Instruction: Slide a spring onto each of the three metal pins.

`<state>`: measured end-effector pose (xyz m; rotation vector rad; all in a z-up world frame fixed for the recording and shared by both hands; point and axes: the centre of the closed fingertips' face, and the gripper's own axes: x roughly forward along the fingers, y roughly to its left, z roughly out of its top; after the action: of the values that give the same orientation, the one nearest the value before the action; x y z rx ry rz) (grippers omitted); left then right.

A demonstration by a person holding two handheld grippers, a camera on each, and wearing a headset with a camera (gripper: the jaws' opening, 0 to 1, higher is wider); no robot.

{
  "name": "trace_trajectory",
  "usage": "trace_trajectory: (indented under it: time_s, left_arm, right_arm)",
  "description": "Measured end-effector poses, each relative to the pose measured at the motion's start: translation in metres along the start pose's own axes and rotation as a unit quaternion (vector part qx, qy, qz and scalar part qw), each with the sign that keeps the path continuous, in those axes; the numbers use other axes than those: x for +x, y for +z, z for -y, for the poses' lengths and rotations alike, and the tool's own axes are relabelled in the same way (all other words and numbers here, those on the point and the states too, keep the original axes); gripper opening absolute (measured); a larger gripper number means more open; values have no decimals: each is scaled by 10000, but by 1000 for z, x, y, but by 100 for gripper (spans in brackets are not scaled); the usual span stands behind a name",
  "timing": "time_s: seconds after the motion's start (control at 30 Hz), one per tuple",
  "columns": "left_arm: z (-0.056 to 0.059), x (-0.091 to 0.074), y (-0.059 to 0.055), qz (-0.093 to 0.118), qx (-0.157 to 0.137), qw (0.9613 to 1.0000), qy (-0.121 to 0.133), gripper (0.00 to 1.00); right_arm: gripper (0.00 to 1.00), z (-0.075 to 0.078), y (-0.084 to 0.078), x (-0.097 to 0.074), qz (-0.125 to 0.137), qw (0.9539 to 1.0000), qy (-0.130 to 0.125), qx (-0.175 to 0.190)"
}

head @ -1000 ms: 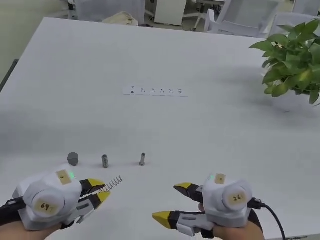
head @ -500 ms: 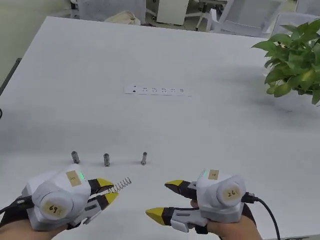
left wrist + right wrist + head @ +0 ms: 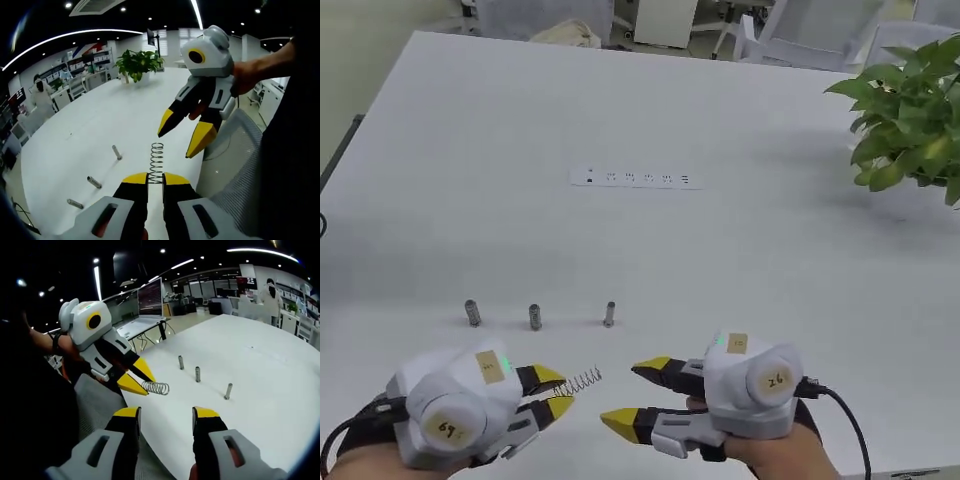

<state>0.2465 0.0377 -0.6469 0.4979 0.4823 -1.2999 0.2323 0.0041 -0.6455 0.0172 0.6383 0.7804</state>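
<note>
Three short metal pins stand in a row on the white table [image 3: 740, 250]. The left pin [image 3: 472, 312] and middle pin [image 3: 535, 317] look thicker, as if ringed by coils. The right pin [image 3: 609, 314] looks bare. My left gripper [image 3: 555, 392] is shut on one end of a spring [image 3: 582, 381], which sticks out ahead of the jaws toward the right. In the left gripper view the spring [image 3: 157, 160] rises from the closed tips [image 3: 149, 177]. My right gripper [image 3: 633, 394] is open just right of the spring's free end, with nothing between its fingers. The right gripper view has the spring [image 3: 156, 387] ahead of the open gripper [image 3: 166, 414].
A white power strip [image 3: 630, 179] lies at mid-table beyond the pins. A potted green plant [image 3: 910, 110] stands at the far right. Chairs line the table's far edge. The table's near edge runs just below both grippers.
My left gripper has carried the spring to the right, and the right gripper has moved left toward it. The gap between them has narrowed. The pins stay put.
</note>
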Motion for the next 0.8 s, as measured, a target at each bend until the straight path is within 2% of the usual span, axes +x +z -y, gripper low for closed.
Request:
trace_trajectory:
  time_s: [0.27,0.37,0.8]
  left_arm:
    - [10,3,1,-74,215,9996,-189,3]
    - [12,4,2,-78,254,9994,-223,3]
    - [13,3,0,-146,414,9987,-267,2]
  right_arm:
    - [31,-12,2,4,96,9997,183,88]
    - [25,-15,4,4,158,9995,247,104]
    - [17,-23,13,3,295,9987,402,89]
